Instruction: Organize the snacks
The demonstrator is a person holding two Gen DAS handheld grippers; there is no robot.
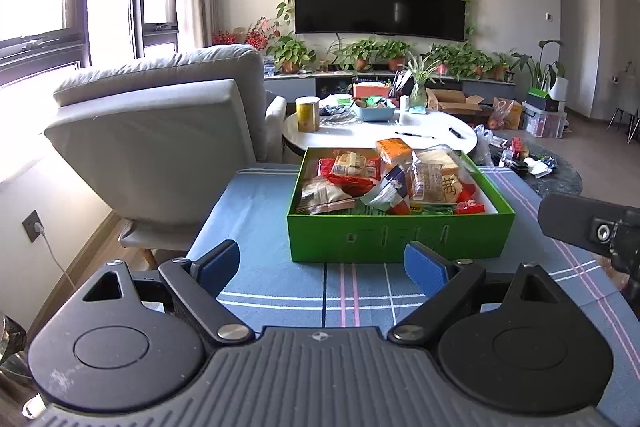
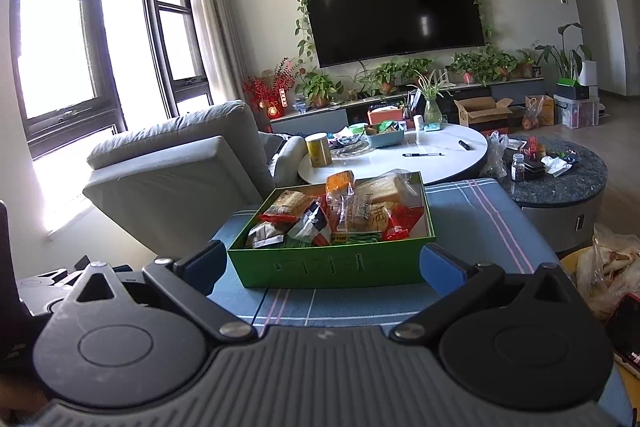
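Observation:
A green box (image 1: 400,237) full of packaged snacks (image 1: 384,183) sits on a blue plaid cloth (image 1: 256,227). My left gripper (image 1: 322,267) is open and empty, just in front of the box's near wall. In the right wrist view the same box (image 2: 332,263) holds the snacks (image 2: 340,215). My right gripper (image 2: 320,267) is open and empty, its fingers flanking the box's near wall without touching it. Part of the right gripper shows at the right edge of the left wrist view (image 1: 592,227).
A grey armchair (image 1: 160,131) stands left of the cloth. Behind the box is a white round table (image 1: 420,139) with a yellow can (image 1: 307,115), a blue tray and pens. A dark round table (image 2: 560,183) with clutter is at right. A plastic bag (image 2: 612,267) lies near right.

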